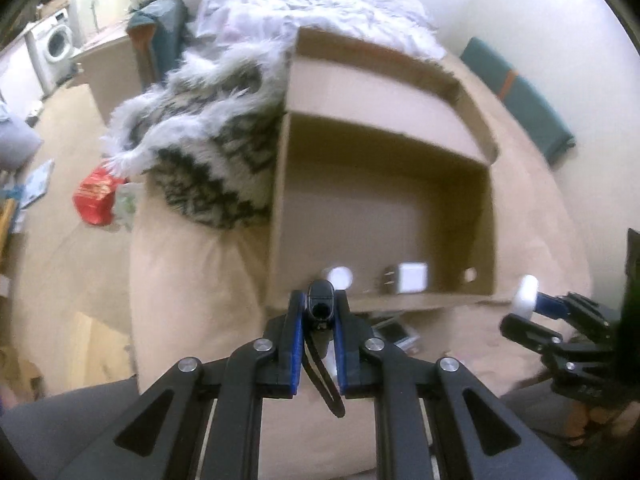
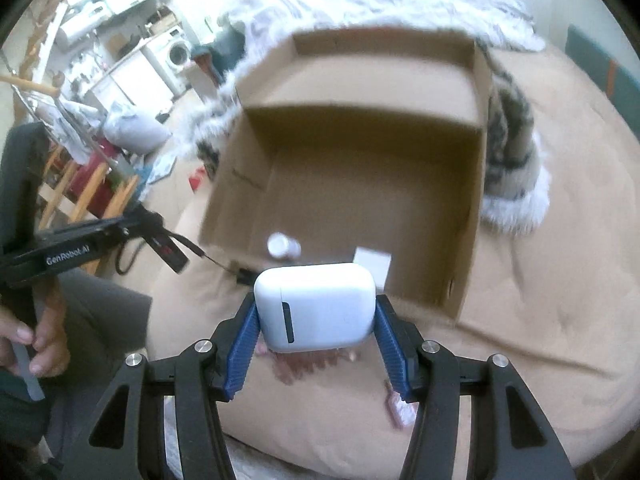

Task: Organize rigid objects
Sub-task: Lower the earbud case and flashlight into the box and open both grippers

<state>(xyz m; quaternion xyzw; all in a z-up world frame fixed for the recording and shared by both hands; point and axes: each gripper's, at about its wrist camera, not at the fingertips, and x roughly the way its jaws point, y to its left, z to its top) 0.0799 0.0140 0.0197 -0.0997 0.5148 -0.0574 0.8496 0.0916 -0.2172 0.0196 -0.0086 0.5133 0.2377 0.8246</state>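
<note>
Nearest you: your right gripper (image 2: 316,320) is clamped on a white earbud-style case (image 2: 316,306), blue pads against both its short ends, a hold that looks firm for the carry. Your left gripper (image 1: 320,308) pinches a small black device (image 1: 320,300) between its pads; its wrist strap (image 1: 322,376) dangles underneath.

Both loads hover just short of the near wall of the cardboard box (image 1: 380,184), which sits open on the beige bedding (image 2: 520,300). Likely you're staging them for a drop inside.

In the box, near that wall: a small white bottle (image 2: 282,245) and a white cube charger (image 2: 374,262).

Beyond: a shaggy patterned throw (image 1: 208,140) against the box's side.
</note>
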